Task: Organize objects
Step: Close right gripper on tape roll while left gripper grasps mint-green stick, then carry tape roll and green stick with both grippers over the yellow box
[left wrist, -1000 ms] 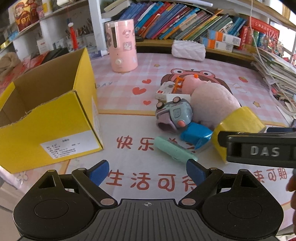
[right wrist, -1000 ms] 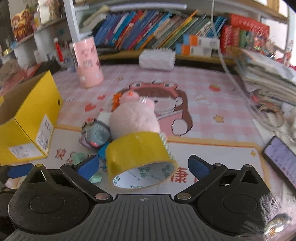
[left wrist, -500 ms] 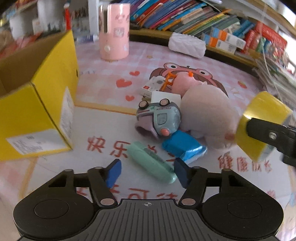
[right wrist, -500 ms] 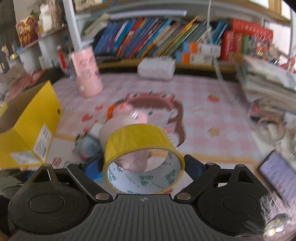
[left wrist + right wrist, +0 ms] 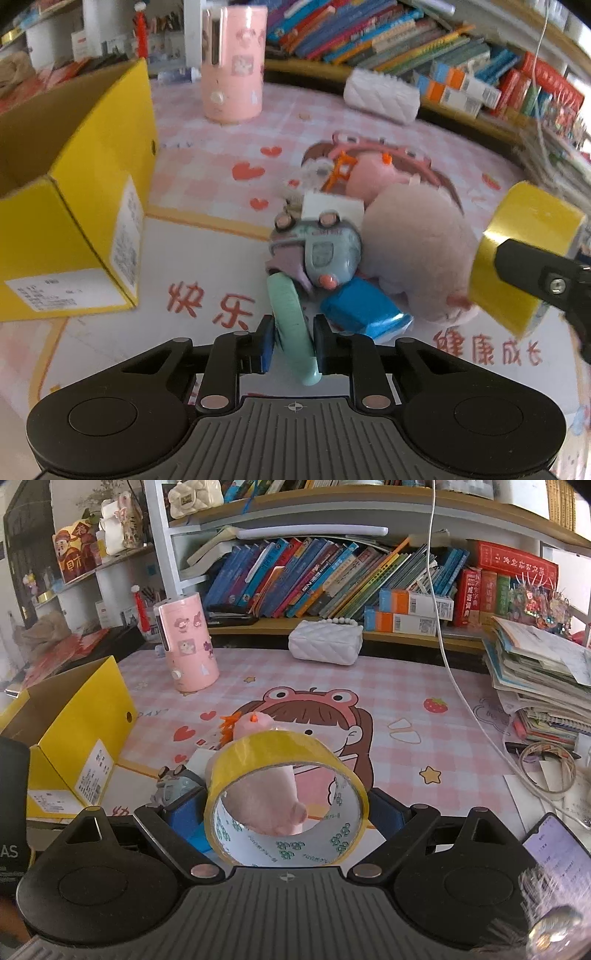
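My left gripper is shut on a mint-green tube lying on the mat, its blue pads pressing both sides. Just beyond lie a blue packet, a grey toy car and a pink plush. My right gripper is shut on a roll of yellow tape, lifted above the mat; the same roll of yellow tape shows at the right of the left wrist view. An open yellow cardboard box stands to the left.
A pink canister and a white quilted pouch stand at the back of the table by a shelf of books. Stacked papers, a clear tape ring and a phone crowd the right edge.
The left gripper moved in over the green tube and its jaws went from wide open to shut on it. The right gripper closed on the yellow tape and lifted it.
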A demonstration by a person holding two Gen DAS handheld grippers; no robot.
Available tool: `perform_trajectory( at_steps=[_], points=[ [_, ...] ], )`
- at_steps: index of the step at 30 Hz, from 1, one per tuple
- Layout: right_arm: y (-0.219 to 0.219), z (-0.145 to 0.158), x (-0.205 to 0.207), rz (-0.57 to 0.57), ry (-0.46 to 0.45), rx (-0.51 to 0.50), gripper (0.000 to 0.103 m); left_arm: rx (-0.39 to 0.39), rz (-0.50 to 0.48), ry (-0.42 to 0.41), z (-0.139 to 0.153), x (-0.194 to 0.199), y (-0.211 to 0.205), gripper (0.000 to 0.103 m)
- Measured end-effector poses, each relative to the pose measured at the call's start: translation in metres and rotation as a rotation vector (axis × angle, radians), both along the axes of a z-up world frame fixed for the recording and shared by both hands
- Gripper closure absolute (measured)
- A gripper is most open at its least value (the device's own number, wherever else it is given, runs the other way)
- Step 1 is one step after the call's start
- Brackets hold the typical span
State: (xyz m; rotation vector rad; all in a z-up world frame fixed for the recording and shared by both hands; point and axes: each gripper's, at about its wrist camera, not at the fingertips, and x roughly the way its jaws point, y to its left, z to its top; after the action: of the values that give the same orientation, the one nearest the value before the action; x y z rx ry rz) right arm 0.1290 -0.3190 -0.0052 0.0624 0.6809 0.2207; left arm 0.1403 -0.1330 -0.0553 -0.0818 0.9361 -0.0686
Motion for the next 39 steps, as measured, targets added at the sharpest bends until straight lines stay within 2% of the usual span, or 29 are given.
perform_trajectory(
  at_steps=[7, 20, 29, 39],
  points=[
    [0.008, 0.004, 0.0, -0.001, -0.023, 0.035, 0.012, -0.012, -0.004, -0.094, 0.02, -0.019, 0.01, 0.086],
    [0.041, 0.016, -0.031, -0.077, -0.046, -0.014, 0.012, -0.079, -0.023, -0.174, 0.034, -0.045, 0.055, 0.086],
    [0.094, 0.018, -0.068, -0.097, -0.023, -0.012, 0.012, -0.092, -0.042, -0.2, 0.044, -0.077, 0.108, 0.086],
    [0.165, 0.014, -0.103, -0.05, 0.015, 0.008, 0.012, -0.067, 0.004, -0.214, 0.049, -0.117, 0.175, 0.086]
  ],
)
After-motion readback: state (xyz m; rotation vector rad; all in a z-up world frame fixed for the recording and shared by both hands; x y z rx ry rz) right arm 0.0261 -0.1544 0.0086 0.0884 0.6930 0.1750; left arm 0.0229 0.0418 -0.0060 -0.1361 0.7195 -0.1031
